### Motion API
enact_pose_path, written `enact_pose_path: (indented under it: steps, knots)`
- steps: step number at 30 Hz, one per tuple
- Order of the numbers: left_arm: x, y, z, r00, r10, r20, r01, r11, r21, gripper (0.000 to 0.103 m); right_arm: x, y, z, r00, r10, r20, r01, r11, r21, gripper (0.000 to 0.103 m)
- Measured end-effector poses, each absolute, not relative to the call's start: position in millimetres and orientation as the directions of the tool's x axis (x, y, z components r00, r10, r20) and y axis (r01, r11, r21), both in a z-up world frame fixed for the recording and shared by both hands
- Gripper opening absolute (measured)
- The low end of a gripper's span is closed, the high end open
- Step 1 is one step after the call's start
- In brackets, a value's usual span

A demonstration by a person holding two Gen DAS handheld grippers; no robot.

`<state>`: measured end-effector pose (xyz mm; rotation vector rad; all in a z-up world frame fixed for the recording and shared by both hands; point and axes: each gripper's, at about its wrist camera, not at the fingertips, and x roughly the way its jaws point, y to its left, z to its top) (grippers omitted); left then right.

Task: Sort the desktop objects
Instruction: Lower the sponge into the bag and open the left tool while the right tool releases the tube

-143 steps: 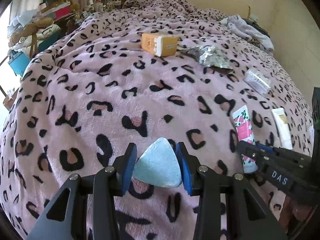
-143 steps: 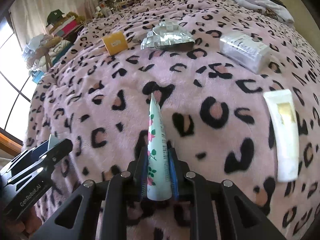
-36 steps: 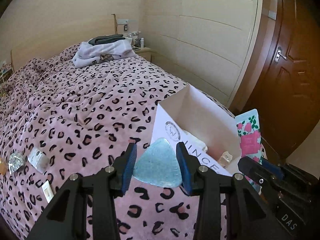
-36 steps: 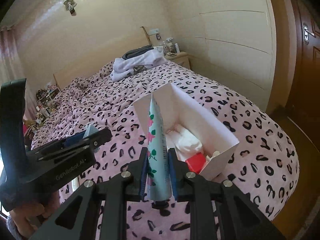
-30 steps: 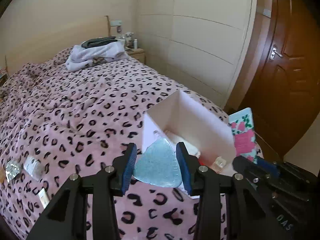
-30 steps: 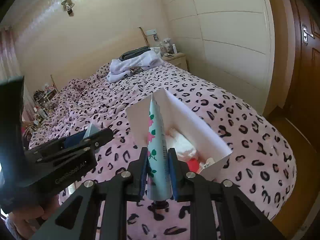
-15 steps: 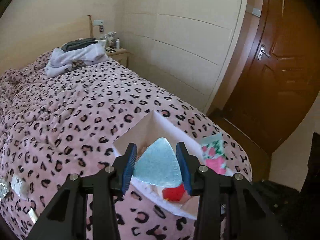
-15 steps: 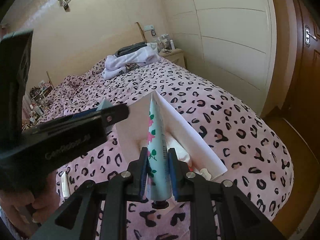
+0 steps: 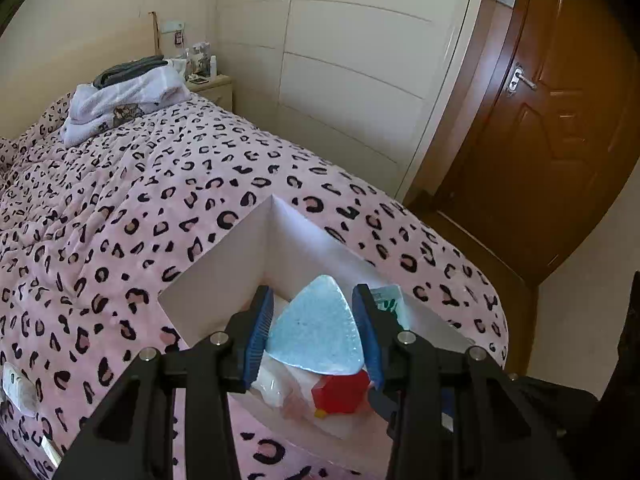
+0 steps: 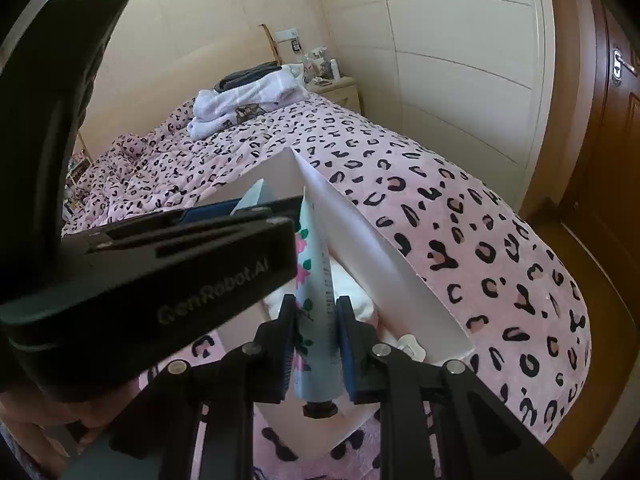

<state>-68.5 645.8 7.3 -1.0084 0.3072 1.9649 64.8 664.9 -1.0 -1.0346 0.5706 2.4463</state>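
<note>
My left gripper [image 9: 316,312] is shut on a light blue triangular sponge [image 9: 316,334] and holds it over the open white box [image 9: 224,268] on the bed. Inside the box lie a red item [image 9: 340,394] and white packets [image 9: 280,380]. My right gripper [image 10: 316,324] is shut on a floral tube [image 10: 316,292], cap toward the camera, also above the white box [image 10: 384,264]. The left gripper's body [image 10: 160,272] fills the left of the right wrist view, close beside the tube. The tube's end [image 9: 386,300] shows past the sponge in the left wrist view.
The box sits on a pink leopard-print blanket [image 9: 120,200] near the bed's foot corner. Folded clothes [image 9: 124,96] lie at the head of the bed by a nightstand [image 9: 208,84]. A wardrobe wall and brown door [image 9: 560,120] stand right. A small packet [image 9: 18,388] lies far left.
Both grippers have moved in closer and now hang over the box opening, still holding the sponge and the tube. The left gripper has come right up beside the right one.
</note>
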Motion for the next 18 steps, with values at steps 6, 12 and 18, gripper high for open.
enact_pose_path:
  steps: [6,12,18]
  knots:
    - [-76.2,649.9,-11.3,-0.261,0.577,-0.774,-0.788,-0.591,-0.175,0.042,59.6,669.8,-13.8,-0.617,0.21,-0.758,-0.531,-0.823,0.204,0.02]
    - [-75.0,650.2,-11.6,-0.269,0.573,-0.774,-0.797,-0.584,-0.155,0.042,55.1,669.3,-19.0,-0.593,0.238,-0.769,-0.538,-0.827,0.16,0.021]
    - [-76.2,639.3,-0.2,-0.287,0.581,-0.761,-0.787,-0.596,-0.159,0.053,57.2,667.5,-14.2,-0.579,0.246,-0.777,-0.54,-0.83,0.139,0.024]
